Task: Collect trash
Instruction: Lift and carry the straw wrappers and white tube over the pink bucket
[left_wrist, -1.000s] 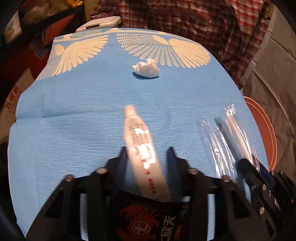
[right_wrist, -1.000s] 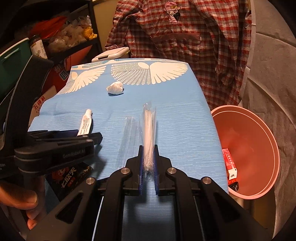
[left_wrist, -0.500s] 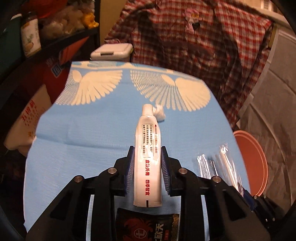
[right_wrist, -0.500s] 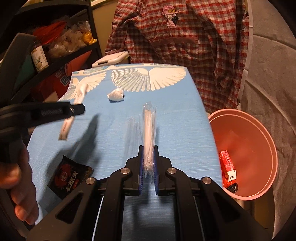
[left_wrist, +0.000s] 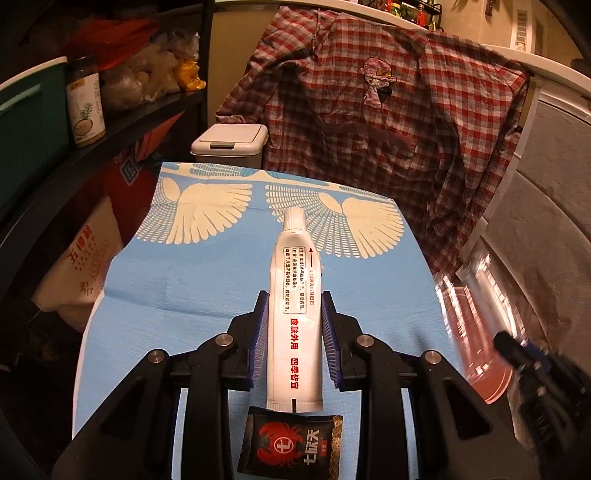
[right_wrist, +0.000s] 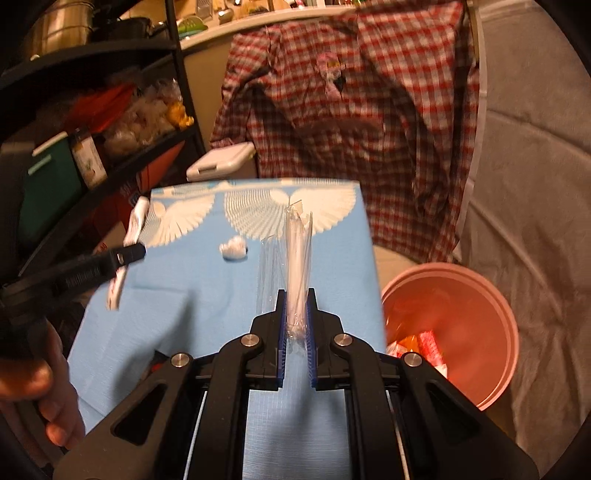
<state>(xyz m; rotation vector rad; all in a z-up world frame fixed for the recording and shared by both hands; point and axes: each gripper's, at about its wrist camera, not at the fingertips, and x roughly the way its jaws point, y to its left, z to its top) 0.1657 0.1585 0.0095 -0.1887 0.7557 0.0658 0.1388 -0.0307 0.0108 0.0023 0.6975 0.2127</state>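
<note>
My left hand-held gripper pinches a white tube above the blue table; my right hand-held gripper is pressed on a clear plastic wrapper, with the pink bin just beside the table. The wrapper is slick and floppy and could slip out short of the bin. A crumpled tissue and black sachet remain.
</note>
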